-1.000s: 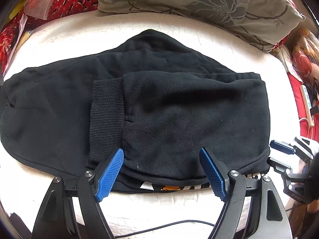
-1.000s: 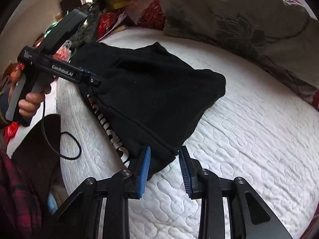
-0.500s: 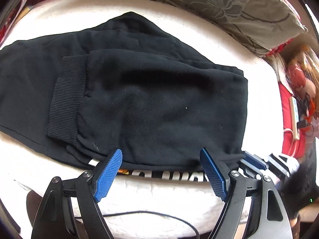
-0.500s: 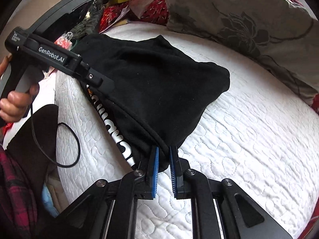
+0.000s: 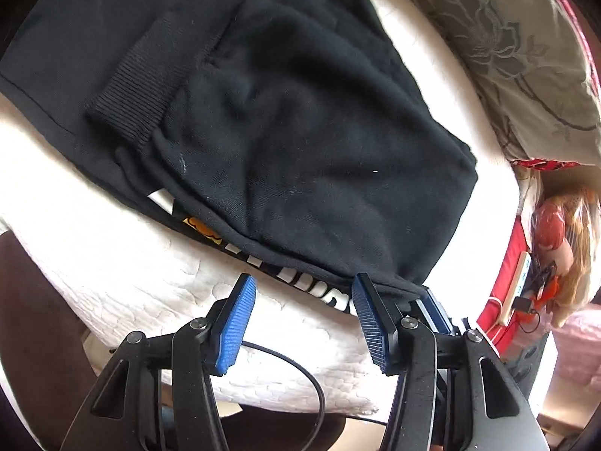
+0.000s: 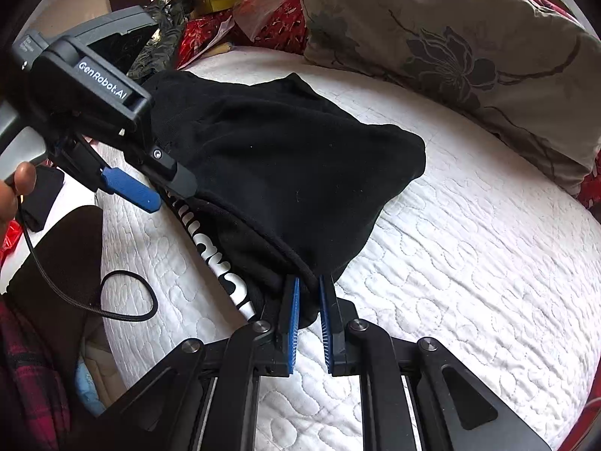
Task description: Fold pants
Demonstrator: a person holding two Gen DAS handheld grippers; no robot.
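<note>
Black sweatpants (image 5: pixel 293 143) lie folded on a white quilted bed (image 5: pixel 124 274), with a ribbed cuff (image 5: pixel 139 90) on top and white lettering along the near edge. My left gripper (image 5: pixel 300 319) is open, its blue pads just short of that edge. In the right wrist view the pants (image 6: pixel 285 165) bunch up at the near corner, and my right gripper (image 6: pixel 308 319) is shut on that corner fold. The left gripper (image 6: pixel 146 184) also shows there, open at the lettered edge.
A grey floral pillow (image 6: pixel 469 45) lies at the bed's far side. Red fabric and clutter (image 6: pixel 240 11) sit beyond the bed. A black cable (image 6: pixel 124 293) hangs over the bed's near edge. A power strip and bagged items (image 5: pixel 526 282) are at the right.
My right gripper closed on the pants' corner and lifted it slightly. My left gripper swung right toward that corner, tilted, and its jaws narrowed but stay open.
</note>
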